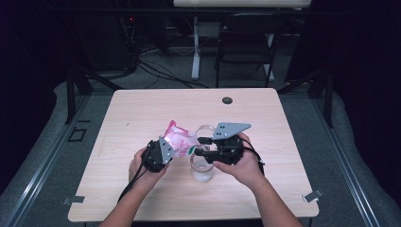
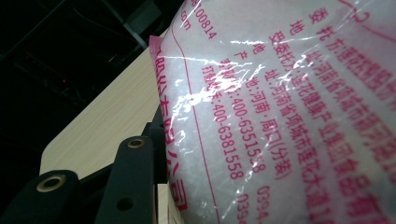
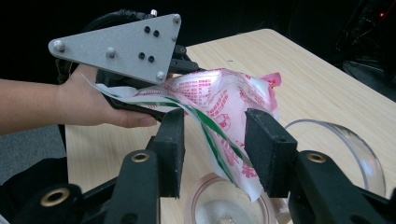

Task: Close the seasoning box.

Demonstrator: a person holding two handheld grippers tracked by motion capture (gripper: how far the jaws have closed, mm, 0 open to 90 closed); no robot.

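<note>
Plastic bag (image 1: 179, 140) printed in pink and red lettering, with white grains inside, is held above the middle of the wooden table (image 1: 142, 113), tilted so its lower corner points down toward a clear glass jar (image 1: 201, 168). In my left gripper view the bag (image 2: 289, 107) presses close against the camera, its glossy film wrinkled and catching light, with the pale grains visible through it. My left gripper (image 1: 163, 151) is clamped on the bag's near end; one black jaw shows beside the film, and the other is hidden behind it. My left hand (image 1: 142, 165) wraps the gripper's body, with its grey three-cornered plate on top.

In my right gripper view, the bag (image 3: 219, 100) hangs between my right gripper (image 3: 212, 144) and the left one farther off. A corner of the bag edged with a green stripe drops down between my right jaws. Those jaws stand apart, one on each side of the film, and I cannot tell whether either touches it. Just below that corner is the open mouth of the jar (image 3: 224, 210), which holds a little white material at its bottom.

From the high view, my right gripper (image 1: 204, 146) sits just above the jar, and my right hand (image 1: 241, 165) holds it from the right. A clear round lid (image 3: 350, 144) lies on the table just beside the jar. Farther back near the table's far edge is a small dark round cap (image 1: 227, 100). Beyond the table stands a dark folding chair (image 1: 246, 42) on a grey floor.
</note>
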